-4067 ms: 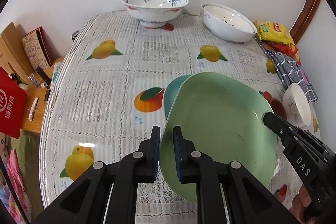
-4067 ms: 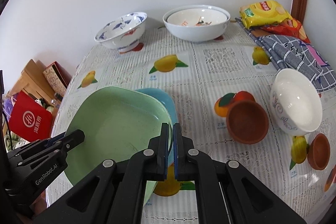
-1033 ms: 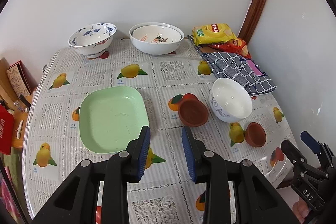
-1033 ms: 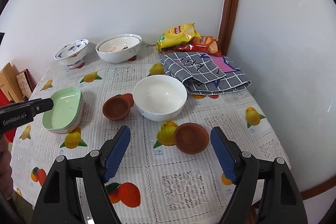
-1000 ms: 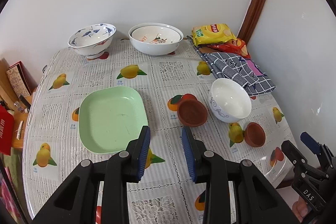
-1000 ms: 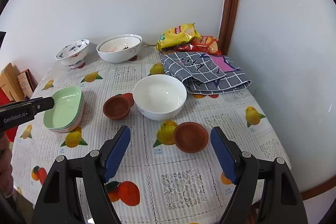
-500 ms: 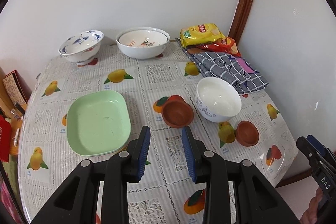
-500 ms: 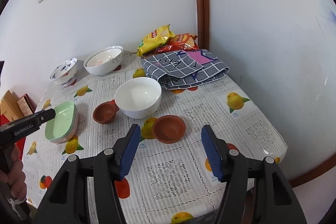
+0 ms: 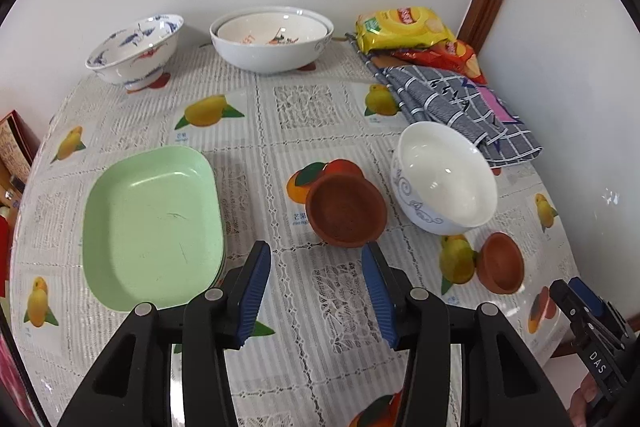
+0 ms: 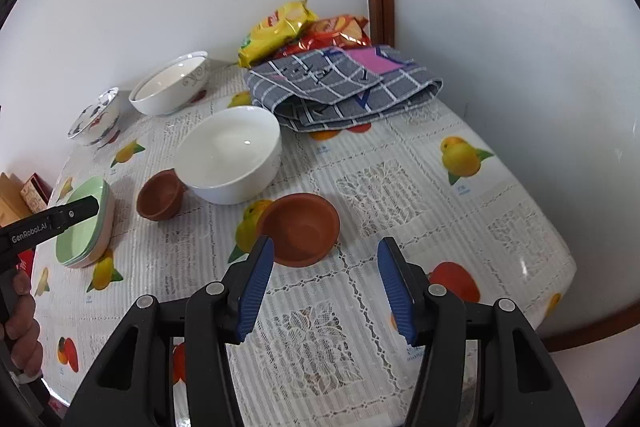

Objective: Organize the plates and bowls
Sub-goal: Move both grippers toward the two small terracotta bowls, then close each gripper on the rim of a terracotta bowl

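Note:
A green square plate point(image 9: 150, 223) lies on top of a stack at the table's left; it also shows in the right wrist view point(image 10: 86, 227). A brown clay bowl point(image 9: 346, 209) sits mid-table beside a white bowl point(image 9: 444, 177). A smaller brown bowl point(image 9: 500, 263) sits near the right edge. My left gripper point(image 9: 316, 291) is open and empty, above the cloth just in front of the larger brown bowl. My right gripper point(image 10: 326, 285) is open and empty, just in front of the small brown bowl point(image 10: 300, 229).
A blue-patterned bowl point(image 9: 134, 47) and nested white bowls point(image 9: 272, 39) stand at the back by the wall. Snack bags point(image 9: 404, 27) and a folded grey checked cloth point(image 9: 456, 107) lie at the back right. The table edge runs close on the right.
Both grippers let go of the green plate, which now rests on the stack, and pulled back. Since half a second ago both have moved closer to the brown bowls; the left jaws have opened wider.

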A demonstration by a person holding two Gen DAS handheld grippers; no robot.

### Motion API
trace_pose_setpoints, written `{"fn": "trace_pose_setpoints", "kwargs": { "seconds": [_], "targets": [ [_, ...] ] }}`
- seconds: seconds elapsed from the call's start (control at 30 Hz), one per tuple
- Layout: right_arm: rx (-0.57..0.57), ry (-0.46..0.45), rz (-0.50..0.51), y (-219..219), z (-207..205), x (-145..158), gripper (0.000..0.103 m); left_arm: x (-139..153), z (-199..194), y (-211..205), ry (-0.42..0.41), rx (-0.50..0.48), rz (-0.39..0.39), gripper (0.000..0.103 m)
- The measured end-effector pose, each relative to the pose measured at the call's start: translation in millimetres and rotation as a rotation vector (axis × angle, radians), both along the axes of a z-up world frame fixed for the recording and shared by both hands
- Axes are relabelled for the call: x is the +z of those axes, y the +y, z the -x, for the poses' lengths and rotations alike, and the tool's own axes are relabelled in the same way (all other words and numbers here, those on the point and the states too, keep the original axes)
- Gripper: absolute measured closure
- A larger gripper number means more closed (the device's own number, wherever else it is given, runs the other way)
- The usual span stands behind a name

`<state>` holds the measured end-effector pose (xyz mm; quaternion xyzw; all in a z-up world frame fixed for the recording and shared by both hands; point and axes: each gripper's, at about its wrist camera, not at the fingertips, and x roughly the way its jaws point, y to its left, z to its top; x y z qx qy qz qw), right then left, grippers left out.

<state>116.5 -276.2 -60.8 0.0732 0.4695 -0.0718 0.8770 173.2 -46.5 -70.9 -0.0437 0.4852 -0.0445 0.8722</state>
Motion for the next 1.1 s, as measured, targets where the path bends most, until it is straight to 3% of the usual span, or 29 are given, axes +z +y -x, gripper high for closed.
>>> {"fn": "trace_pose_setpoints", "kwargs": {
  "seconds": [0.43, 0.83, 0.97, 1.1],
  "targets": [
    [-0.002, 0.075, -0.059, -6.2, -33.8, -45.0, 0.053, -38.7, -41.0, -7.7, 0.062, 0.01, 0.03, 0.058],
    [-0.027, 0.113, -0.075, -11.4, -50.8, -70.0, 0.073, -57.2, -62.9, -12.7, 0.095, 0.031, 0.001, 0.059],
    [-0.029, 0.117, -0.086, -14.2, -52.7, -74.8, 0.079, -62.6, -66.3, -14.3, 0.108, 0.027, 0.007, 0.065],
    [-0.035, 0.124, -0.1, -16.0, -54.5, -76.0, 0.079, -67.1, -70.0, -15.0, 0.12, 0.023, 0.016, 0.074]
  ]
}}
